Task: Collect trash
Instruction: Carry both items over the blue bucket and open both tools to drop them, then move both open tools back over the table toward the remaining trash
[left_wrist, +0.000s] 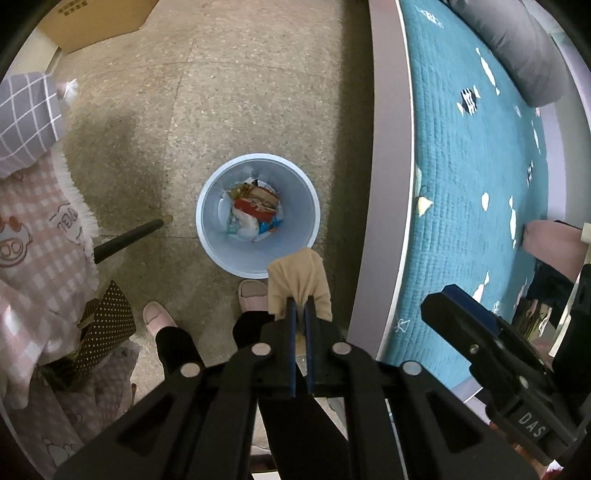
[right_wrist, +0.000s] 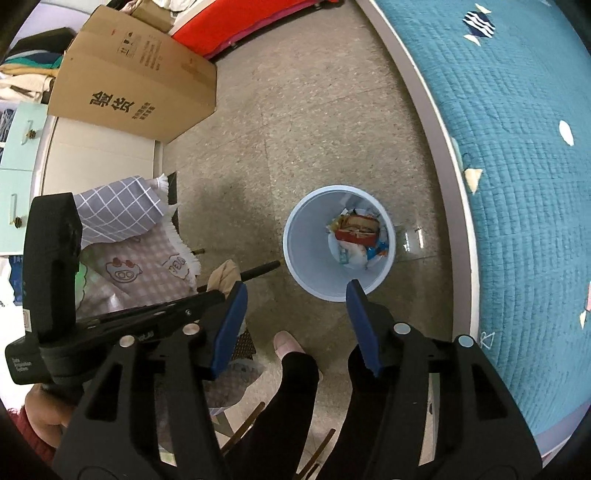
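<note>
A light blue trash bin (left_wrist: 221, 236) stands on the floor beside the bed, with wrappers and paper (left_wrist: 255, 212) in its bottom. My left gripper (left_wrist: 300, 301) is shut on a crumpled beige tissue (left_wrist: 297, 277), held above the floor at the bin's near right rim. The right gripper shows at the right of the left wrist view (left_wrist: 465, 306). In the right wrist view the bin (right_wrist: 314, 251) lies ahead of my right gripper (right_wrist: 295, 291), which is open and empty. The left gripper with the tissue (right_wrist: 223, 275) appears at its left.
A bed with a teal quilt (left_wrist: 472, 184) runs along the right. A cardboard box (right_wrist: 136, 81) leans at the far left. Checked cloths (left_wrist: 33, 229) hang on the left. The person's slippered feet (left_wrist: 157, 317) stand just before the bin.
</note>
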